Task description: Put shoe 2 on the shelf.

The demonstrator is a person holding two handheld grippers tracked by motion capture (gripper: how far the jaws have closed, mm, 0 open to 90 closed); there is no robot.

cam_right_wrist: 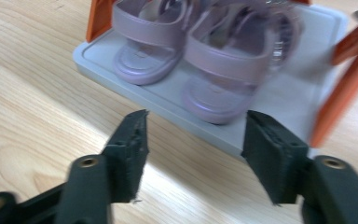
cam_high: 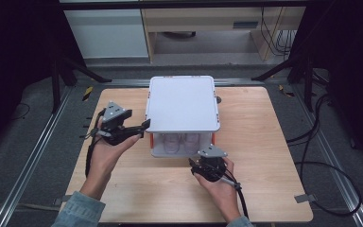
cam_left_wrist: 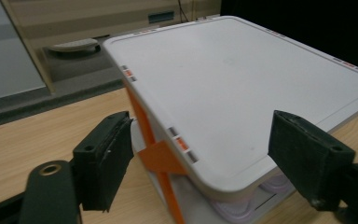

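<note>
A white two-tier rack (cam_high: 182,101) with orange side struts (cam_left_wrist: 161,158) stands at the middle back of the wooden table. Its flat top shelf (cam_left_wrist: 242,84) is bare. On the lower shelf (cam_right_wrist: 284,93) sits a pair of lilac sandals (cam_right_wrist: 149,46), toes toward me. My left gripper (cam_high: 142,130) is open at the rack's left front corner, its jaws either side of the top shelf's edge without touching it (cam_left_wrist: 200,140). My right gripper (cam_high: 209,160) is open just in front of the lower shelf, low over the table, nothing between its jaws (cam_right_wrist: 196,123).
The wooden table (cam_high: 264,142) has free room to the right of the rack and along its front. Black cables (cam_high: 321,156) lie on the floor at the right. Dark stand legs (cam_high: 75,71) and a light cabinet (cam_high: 217,23) stand behind the table.
</note>
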